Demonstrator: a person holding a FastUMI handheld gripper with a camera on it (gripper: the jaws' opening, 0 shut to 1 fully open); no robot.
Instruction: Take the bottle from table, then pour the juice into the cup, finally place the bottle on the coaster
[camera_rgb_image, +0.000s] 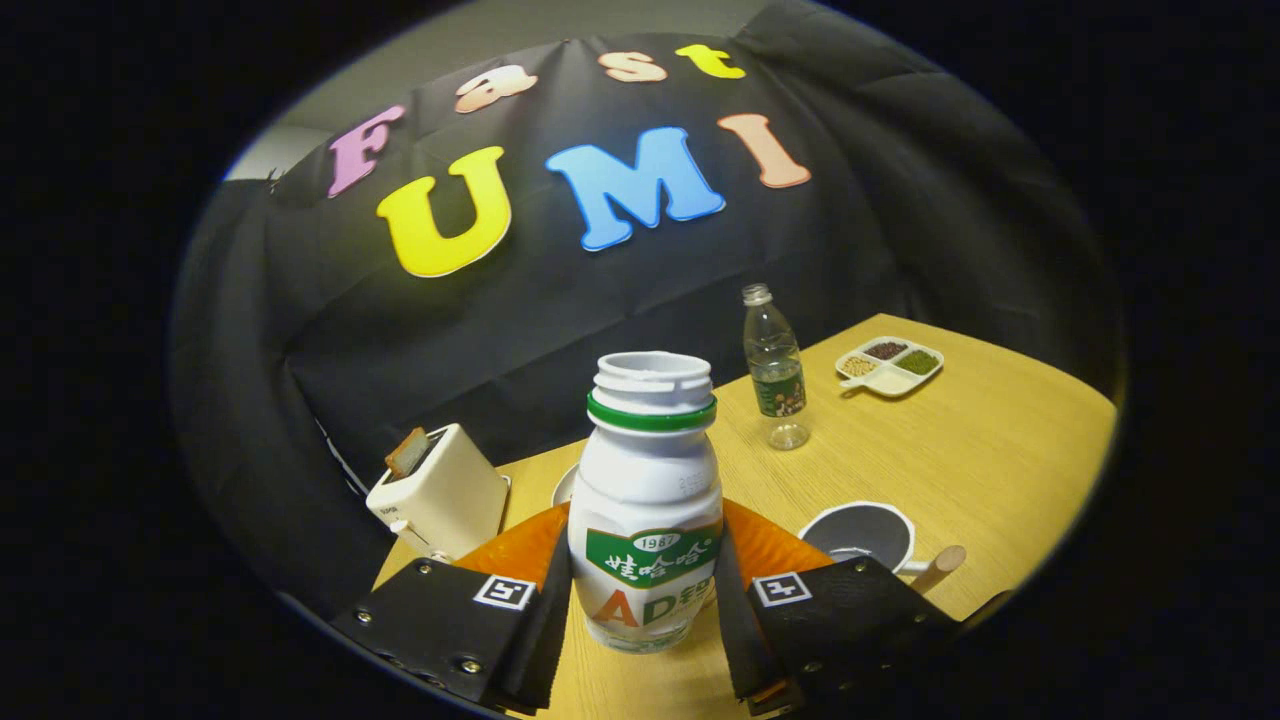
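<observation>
A white juice bottle (645, 500) with a green neck ring and no cap stands upright between my fingers. My gripper (645, 515) is shut on the bottle's lower body, one finger (520, 550) pressing its left side and the other its right side. The bottle's base is at or just above the wooden table (1000, 470); I cannot tell whether it touches. A white cup (862, 535) with a grey inside and a wooden handle sits on the table just beyond the right finger.
A cream toaster (440, 495) with a slice in it stands beyond the left finger. A clear water bottle (775, 370) stands further back, with a divided dish of beans (890, 365) near the table's far edge. A white rim (565, 487) peeks out behind the juice bottle.
</observation>
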